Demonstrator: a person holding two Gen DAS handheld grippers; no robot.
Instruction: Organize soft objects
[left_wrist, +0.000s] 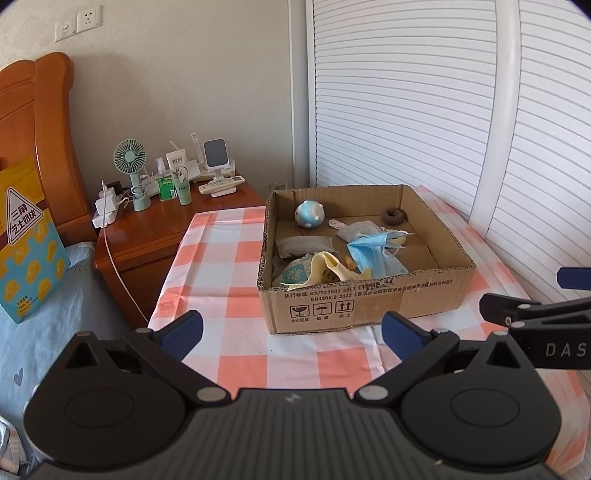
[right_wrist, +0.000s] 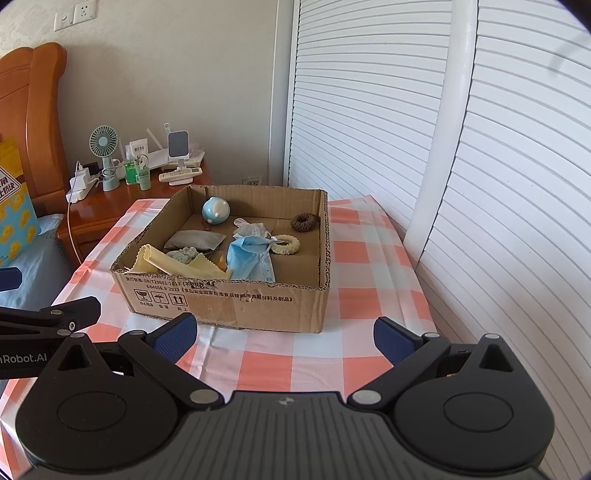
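1. Grippers first: the left gripper (left_wrist: 291, 332) and the right gripper (right_wrist: 282, 338) hang side by side over the near edge of the checked cloth (right_wrist: 354, 295), each with fingers spread wide and holding nothing.
2. Box (right_wrist: 236, 299) sits on the cloth just beyond both grippers, open at the top, apart from them.
3. Inside it, nearest the front wall, lie a yellow cloth (right_wrist: 173, 264) and a blue mask (right_wrist: 247, 258) (crumpled, straps loose), with a grey pouch (right_wrist: 194, 240) behind the cloth.
4. Further in, a cream ring (right_wrist: 286, 244) lies beside the mask, a brown ring (right_wrist: 304, 222) sits near the back right corner, and a blue ball toy (right_wrist: 215, 210) rests by the back wall.
5. Beyond the table stands a nightstand (left_wrist: 155, 236) with a small fan (left_wrist: 130, 157) and bottles.
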